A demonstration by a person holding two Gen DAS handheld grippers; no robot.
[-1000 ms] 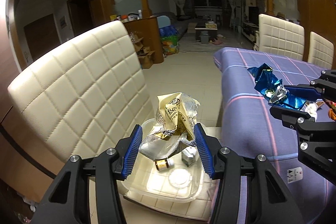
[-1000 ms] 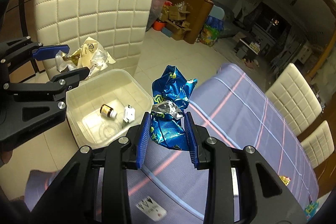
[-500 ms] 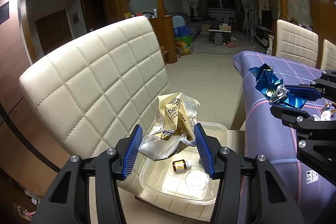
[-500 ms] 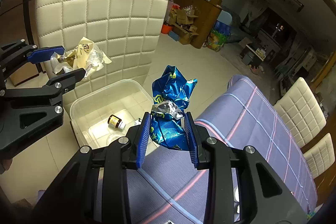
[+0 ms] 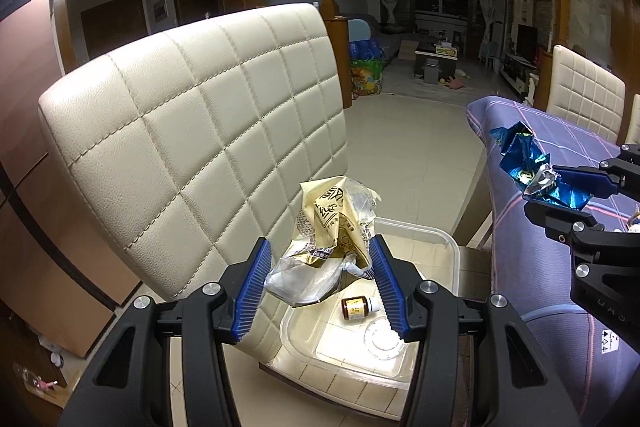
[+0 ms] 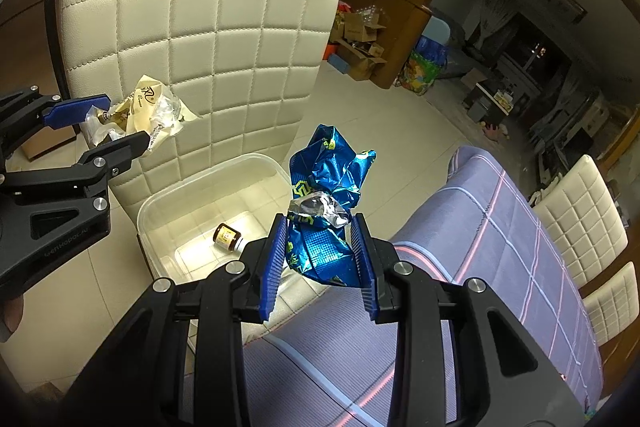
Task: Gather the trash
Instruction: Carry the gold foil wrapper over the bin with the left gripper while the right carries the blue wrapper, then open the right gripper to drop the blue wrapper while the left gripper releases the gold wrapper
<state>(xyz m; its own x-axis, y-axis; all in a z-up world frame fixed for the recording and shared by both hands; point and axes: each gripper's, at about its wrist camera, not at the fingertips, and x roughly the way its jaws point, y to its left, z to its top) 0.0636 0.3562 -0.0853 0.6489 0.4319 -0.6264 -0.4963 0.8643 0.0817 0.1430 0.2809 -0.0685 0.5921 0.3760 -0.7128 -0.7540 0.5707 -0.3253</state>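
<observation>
My left gripper (image 5: 318, 273) is shut on a crumpled cream and clear snack wrapper (image 5: 332, 227), held above the left edge of a clear plastic bin (image 5: 448, 239) on the cream chair seat. It also shows in the right wrist view (image 6: 108, 129) with the wrapper (image 6: 152, 111). My right gripper (image 6: 320, 259) is shut on a crumpled blue foil wrapper (image 6: 326, 187), held over the table edge beside the bin (image 6: 168, 195). A small brown bottle (image 5: 356, 307) (image 6: 228, 237) and a clear lid (image 5: 382, 341) lie in the bin.
A cream quilted chair back (image 5: 192, 131) stands close behind the bin. The table with a purple striped cloth (image 6: 500, 235) is on the right, with more cream chairs (image 6: 580, 219) beyond. Boxes and bags (image 6: 360, 39) sit on the tiled floor.
Both grippers have risen and drawn back to the left with their wrappers. The bin now lies lower and further right in the left wrist view.
</observation>
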